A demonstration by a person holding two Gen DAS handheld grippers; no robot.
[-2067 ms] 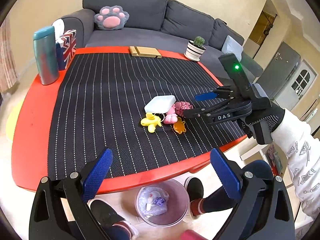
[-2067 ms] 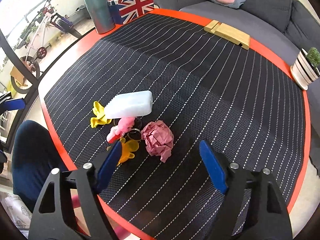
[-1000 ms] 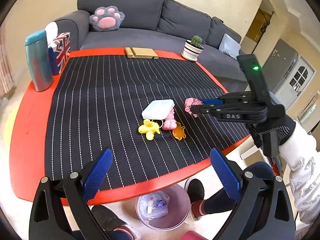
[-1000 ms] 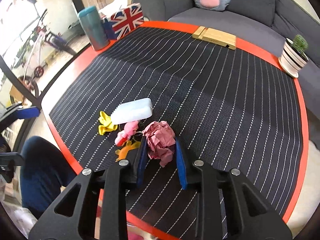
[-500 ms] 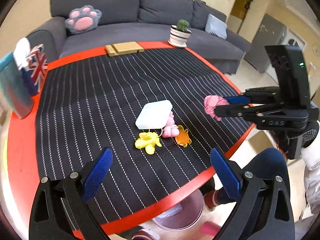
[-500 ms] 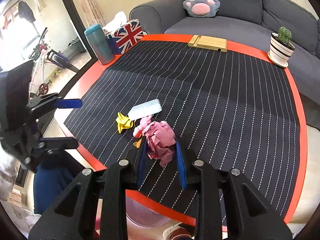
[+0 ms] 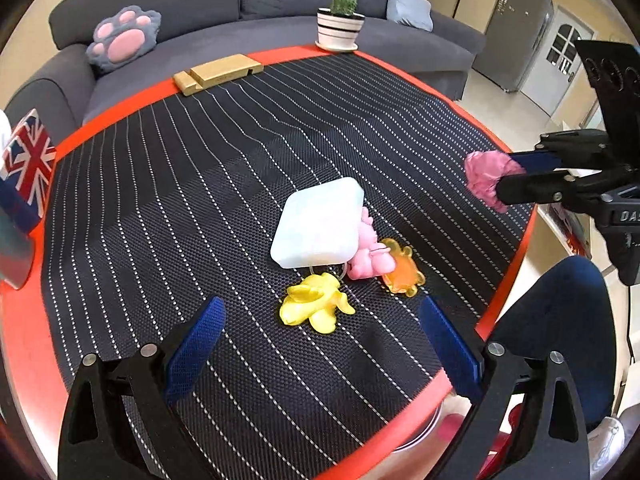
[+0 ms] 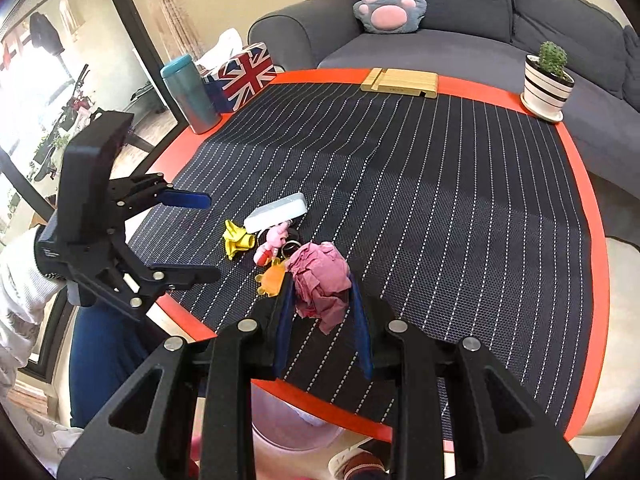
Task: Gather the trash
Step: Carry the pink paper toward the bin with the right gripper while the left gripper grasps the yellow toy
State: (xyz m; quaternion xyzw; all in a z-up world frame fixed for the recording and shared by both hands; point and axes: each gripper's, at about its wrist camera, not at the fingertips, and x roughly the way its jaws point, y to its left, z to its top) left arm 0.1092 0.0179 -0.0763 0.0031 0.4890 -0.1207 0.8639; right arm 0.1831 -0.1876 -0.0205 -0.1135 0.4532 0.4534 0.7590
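Right gripper (image 8: 322, 312) is clamping a crumpled pink paper wad (image 8: 320, 280) between its blue pads, holding it in the air above the near edge of the striped black mat (image 8: 440, 200), while the left gripper (image 7: 320, 340) is hovering over that mat with its jaws wide, closing slightly, and nothing between them. Only the right wrist view is showing the teal tumbler (image 8: 192, 94) whole, beside the Union Jack tissue box (image 8: 244, 74) at the mat's far left corner, and a pale bin rim (image 8: 296, 436) below the mat's near edge; only the left wrist view is showing the grey refrigerator (image 7: 516, 28) and white door (image 7: 560, 52) beyond the mat's right side. A grey sofa (image 8: 480, 12) with a paw cushion (image 8: 388, 4) is sitting behind the mat. On the red table (image 8: 596, 240) past the mat's far edge, a wooden stand (image 8: 400, 80) and potted cactus (image 8: 548, 80) are resting. Near the mat's middle, a white square pack (image 7: 320, 224) is lying over a pink charm (image 7: 368, 256), with a yellow banana charm (image 7: 314, 304) and an orange charm (image 7: 402, 272) just beside it.
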